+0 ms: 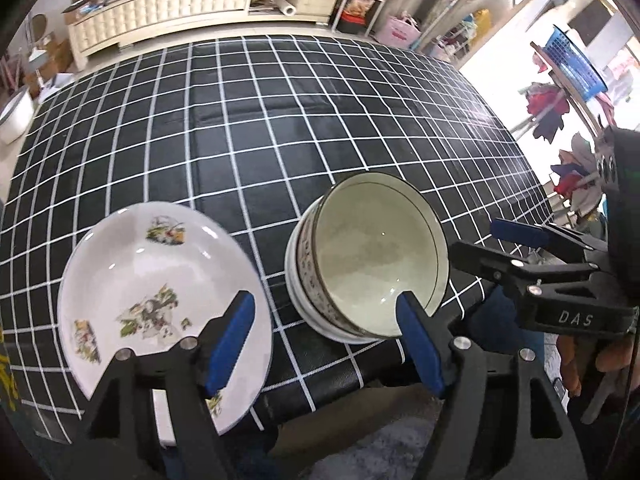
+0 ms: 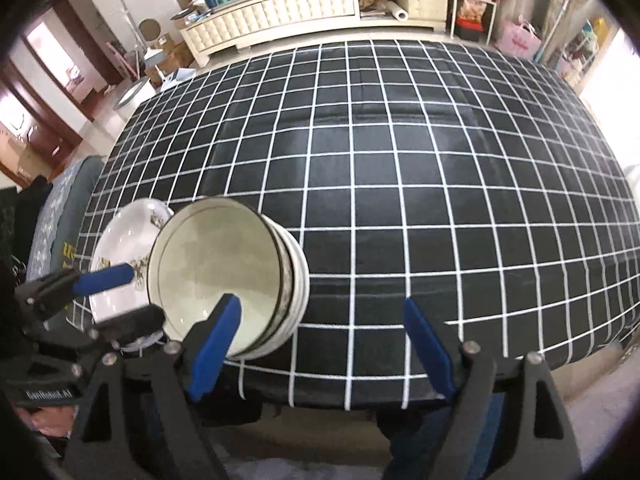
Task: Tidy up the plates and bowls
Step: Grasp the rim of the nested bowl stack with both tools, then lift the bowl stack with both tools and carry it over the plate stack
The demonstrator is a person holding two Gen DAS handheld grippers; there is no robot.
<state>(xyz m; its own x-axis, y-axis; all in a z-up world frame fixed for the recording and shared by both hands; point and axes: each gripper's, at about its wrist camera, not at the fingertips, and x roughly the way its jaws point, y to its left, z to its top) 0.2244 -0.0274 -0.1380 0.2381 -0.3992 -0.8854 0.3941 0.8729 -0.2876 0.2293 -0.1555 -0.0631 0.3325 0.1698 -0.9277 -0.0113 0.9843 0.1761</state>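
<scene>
A stack of cream bowls with patterned sides [image 1: 376,256] sits near the table's front edge; it also shows in the right wrist view [image 2: 220,272]. Left of it lies a white plate with flower prints [image 1: 152,292], partly seen in the right wrist view [image 2: 124,248]. My left gripper [image 1: 324,344] is open and empty, low over the front edge between the plate and the bowls. My right gripper [image 2: 324,344] is open and empty, just right of the bowl stack; it also shows in the left wrist view [image 1: 484,246].
The table carries a black cloth with a white grid [image 2: 400,160], bare beyond the dishes. A cream cabinet with clutter [image 2: 304,4] stands past the far edge. Chairs and laundry are at the right [image 1: 560,112].
</scene>
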